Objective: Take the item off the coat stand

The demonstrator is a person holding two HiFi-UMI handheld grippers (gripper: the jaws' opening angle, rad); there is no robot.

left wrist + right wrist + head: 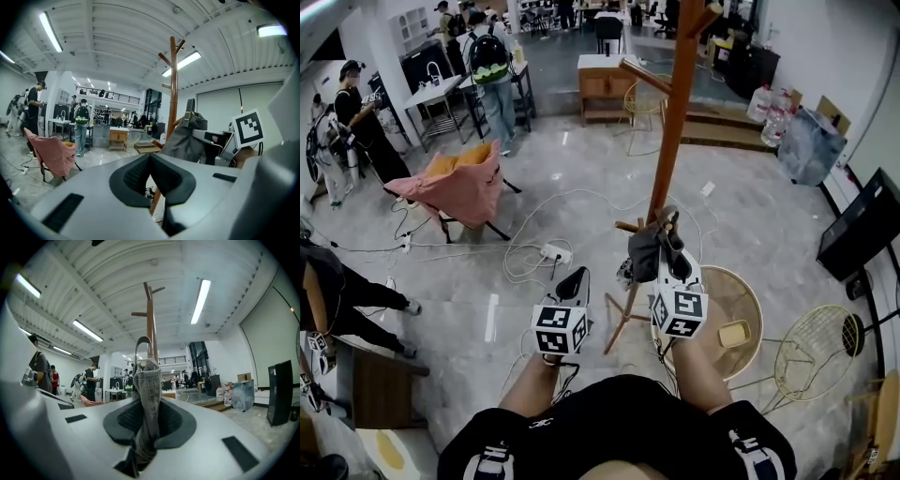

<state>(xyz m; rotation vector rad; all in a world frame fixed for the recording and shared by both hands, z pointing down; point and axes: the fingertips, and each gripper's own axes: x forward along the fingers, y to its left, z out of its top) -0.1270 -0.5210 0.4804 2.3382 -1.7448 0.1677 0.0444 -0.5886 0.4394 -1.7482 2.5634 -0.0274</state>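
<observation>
Nearest the camera is the person's dark top (619,422) at the near edge of the head view; beyond it each hand carries a tool. The left gripper (573,278) has its jaws pressed together with nothing between them; it sits to the left of the pole, apart from the work. The right gripper (672,246) is pinching the grey fabric item (643,251); its own view shows the fabric (147,394) bunched between the pads (178,423) and running down through the gap.

Location of the item: against the lower part of the coat stand (675,112), beside a short low peg (630,226), just on the far side of the right hand. A thin loop (139,345) stands up from its top edge, close to the pole; whether that loop lies over the peg cannot be settled from these views.

Step in hand, as judged: the grip is made and lift-off is the business now. The next move calls for raising the item until the loop clears the peg's tip, then drawing it near, away from the pole. The pinch must stay firm, since fabric may slide; a snagged loop could rock the stand
</observation>
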